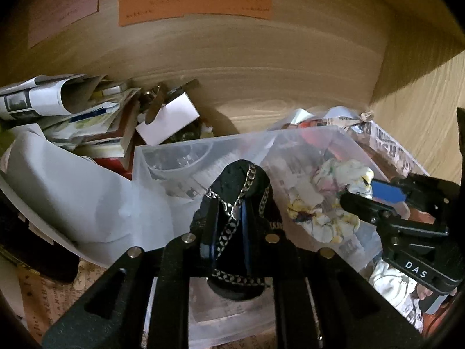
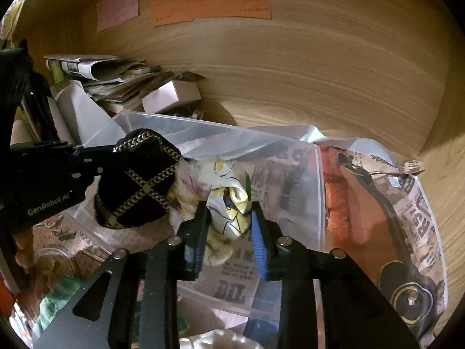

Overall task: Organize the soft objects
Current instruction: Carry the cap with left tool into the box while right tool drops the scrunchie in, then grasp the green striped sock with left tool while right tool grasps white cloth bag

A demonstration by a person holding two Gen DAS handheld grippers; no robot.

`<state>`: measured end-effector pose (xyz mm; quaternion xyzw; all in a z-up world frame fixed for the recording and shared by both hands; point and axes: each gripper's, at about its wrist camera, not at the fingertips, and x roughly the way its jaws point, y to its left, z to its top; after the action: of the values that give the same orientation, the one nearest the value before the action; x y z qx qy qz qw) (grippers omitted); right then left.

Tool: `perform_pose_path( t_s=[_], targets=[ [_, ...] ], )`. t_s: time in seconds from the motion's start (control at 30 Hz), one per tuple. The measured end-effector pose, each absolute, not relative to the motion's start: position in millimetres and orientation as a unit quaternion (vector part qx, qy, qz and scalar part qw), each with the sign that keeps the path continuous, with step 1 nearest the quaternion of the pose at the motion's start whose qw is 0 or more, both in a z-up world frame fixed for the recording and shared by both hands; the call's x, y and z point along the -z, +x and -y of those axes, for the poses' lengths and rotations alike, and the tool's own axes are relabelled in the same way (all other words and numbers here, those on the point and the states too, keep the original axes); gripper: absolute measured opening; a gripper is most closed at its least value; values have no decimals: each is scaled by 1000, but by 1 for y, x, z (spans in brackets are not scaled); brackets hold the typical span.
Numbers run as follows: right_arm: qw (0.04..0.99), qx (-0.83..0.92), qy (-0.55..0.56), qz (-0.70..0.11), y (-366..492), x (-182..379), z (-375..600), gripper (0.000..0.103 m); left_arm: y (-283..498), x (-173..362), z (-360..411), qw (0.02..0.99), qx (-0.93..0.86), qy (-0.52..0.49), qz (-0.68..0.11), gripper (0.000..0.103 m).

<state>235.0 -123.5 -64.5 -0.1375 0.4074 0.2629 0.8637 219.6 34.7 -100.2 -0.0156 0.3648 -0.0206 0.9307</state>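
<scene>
My left gripper [image 1: 232, 226] is pointing steeply downward, its jaws nearly together and pinching fabric between the pads. My right gripper [image 2: 229, 229] is sitting at its 3 o'clock, tilted down likewise, jaws parted slightly with cloth between the fingers [image 2: 257, 244].

Both tools are matte black with silver rivets: the left hand-held gripper [image 1: 232, 226] reads "GenRobot.AI", the right hand-held gripper [image 2: 229, 232] "DAS", blue pads inside.
</scene>
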Motion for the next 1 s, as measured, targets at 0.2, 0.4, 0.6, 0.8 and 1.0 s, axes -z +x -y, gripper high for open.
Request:
perform_pose_path(
  t_s=[0.2, 0.4, 0.6, 0.8, 1.0],
  targets=[
    [871, -263, -143, -390, 228, 55, 126, 45, 212, 95, -38, 934, 20, -26, -357, 24],
    [881, -270, -134, -364, 214, 35, 132, 57, 188, 74, -44, 946, 16, -28, -322, 50],
    [897, -276, -124, -323, 190, 8, 140, 74, 163, 55, -44, 955, 23, -30, -293, 67],
    [909, -279, -121, -285, 162, -12, 151, 83, 134, 43, -42, 963, 28, -32, -268, 87],
    [914, -276, -115, -273, 141, -15, 163, 88, 105, 44, -36, 967, 20, -19, -255, 96]
  ],
)
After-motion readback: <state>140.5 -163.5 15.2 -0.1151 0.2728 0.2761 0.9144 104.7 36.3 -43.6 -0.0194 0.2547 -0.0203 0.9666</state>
